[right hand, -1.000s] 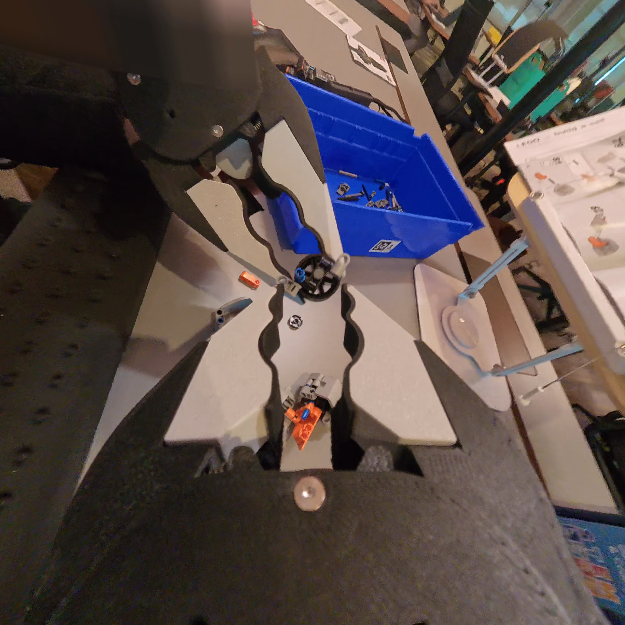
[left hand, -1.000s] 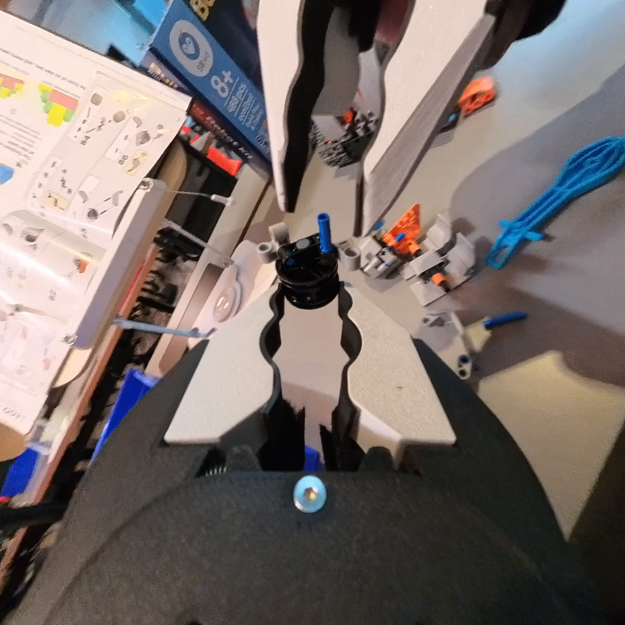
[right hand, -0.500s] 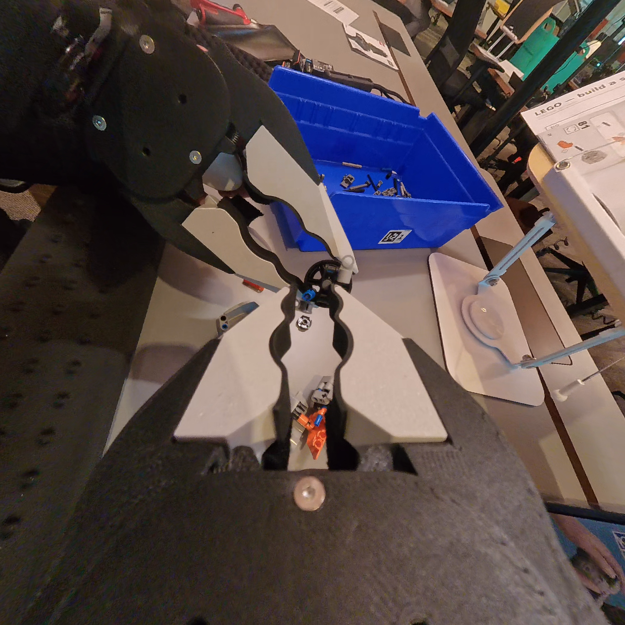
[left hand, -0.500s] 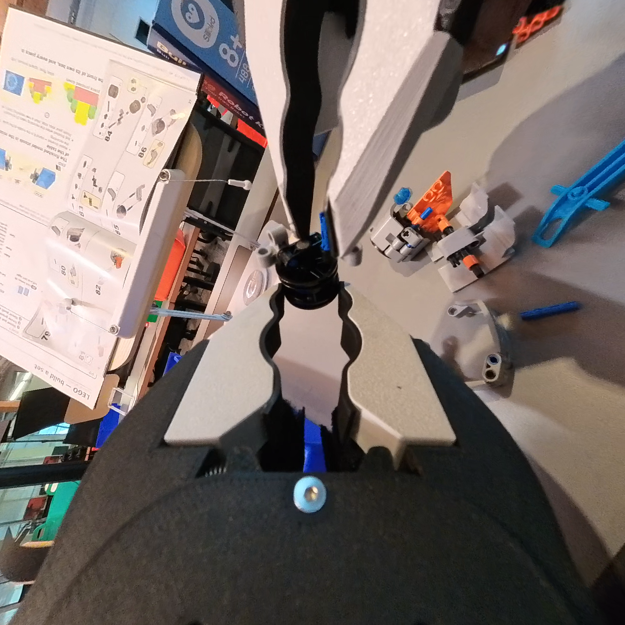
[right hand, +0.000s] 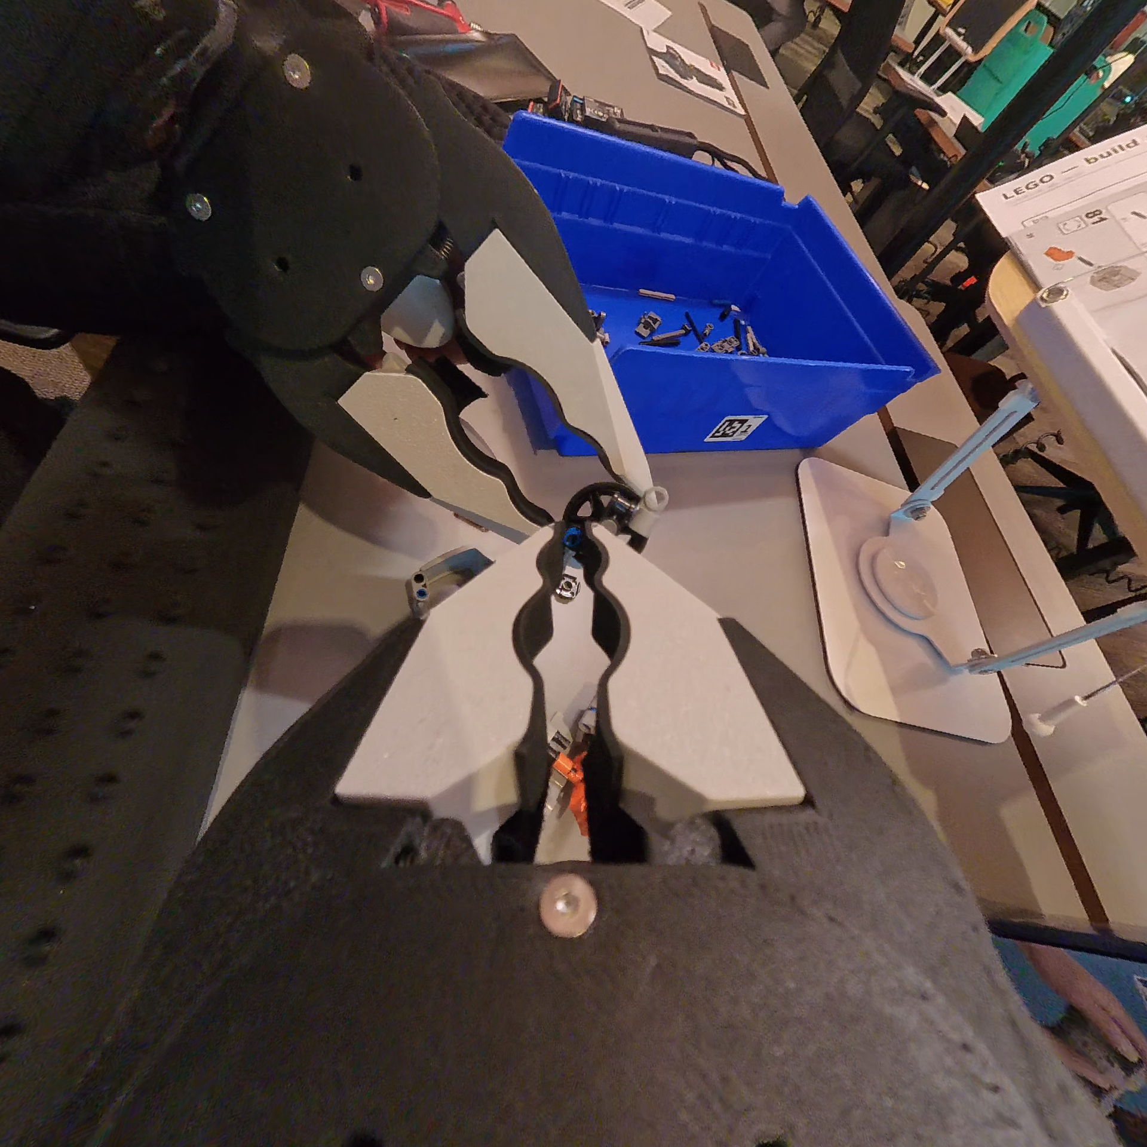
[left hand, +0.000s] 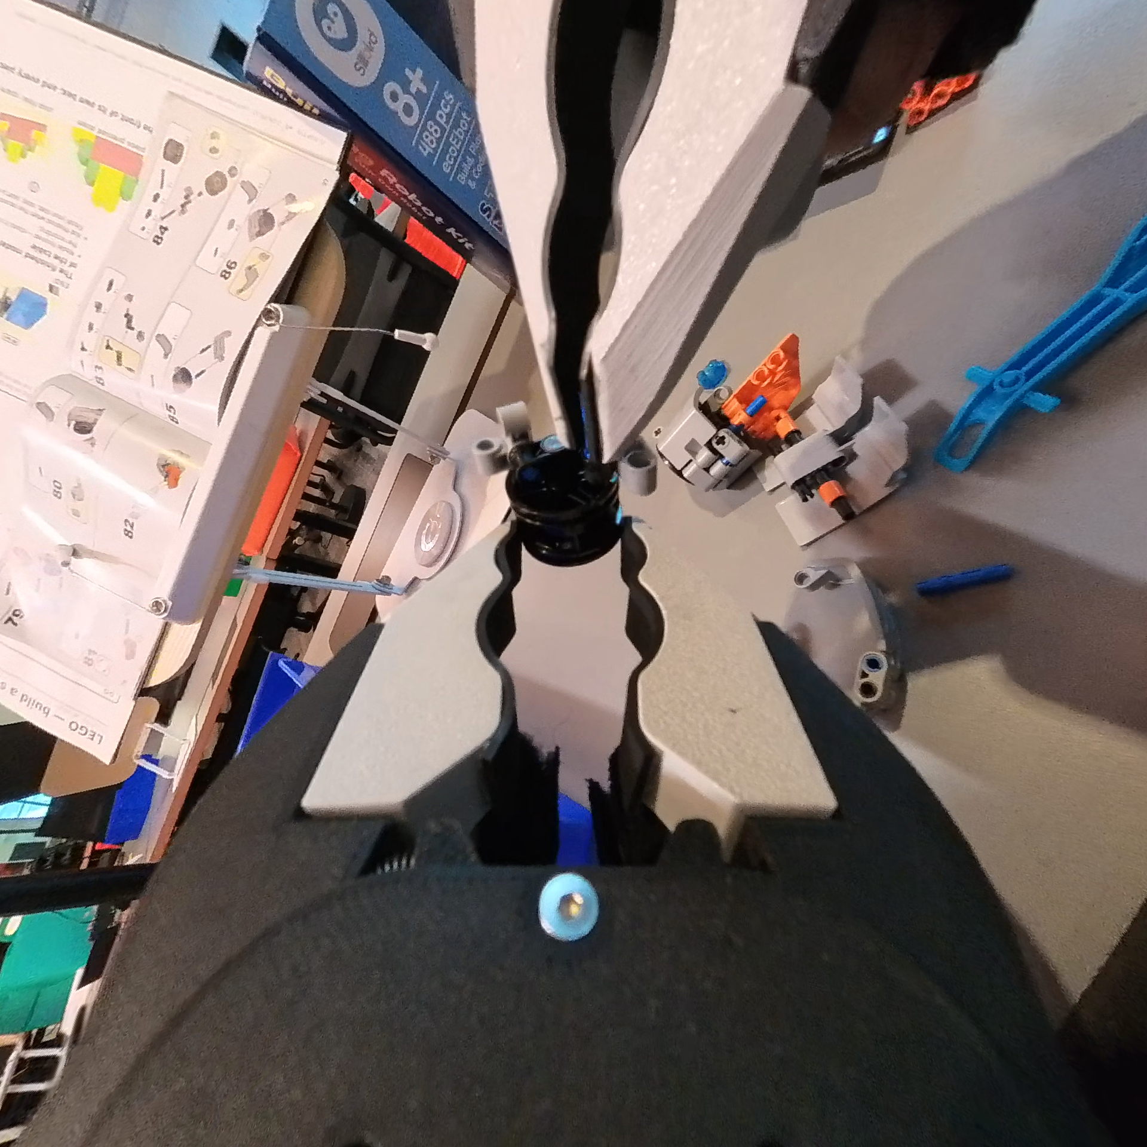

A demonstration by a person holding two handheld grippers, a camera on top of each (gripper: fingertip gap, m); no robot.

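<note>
My left gripper (left hand: 566,534) is shut on a black wheel hub (left hand: 562,503) and holds it above the grey table (left hand: 931,248). Grey connectors (left hand: 639,473) stick out from the hub's sides. My right gripper (right hand: 574,539) has come down from above and is shut on a blue pin (right hand: 571,537) that stands in the hub (right hand: 589,499). In the left wrist view the right gripper's fingers (left hand: 670,279) hide most of the pin. In the right wrist view the left gripper's fingers (right hand: 546,347) reach in from the upper left.
A grey and orange brick assembly (left hand: 782,447), a curved grey panel (left hand: 850,633), a blue axle (left hand: 962,574) and a long blue piece (left hand: 1055,354) lie on the table. A blue bin (right hand: 807,397) with small parts and a booklet stand's white base (right hand: 900,620) sit beyond. My hands' fingertips stand some 4 centimetres from each other.
My right gripper has come down over the hub and shut on the upright blue pin. My left gripper has kept hold of the hub.
</note>
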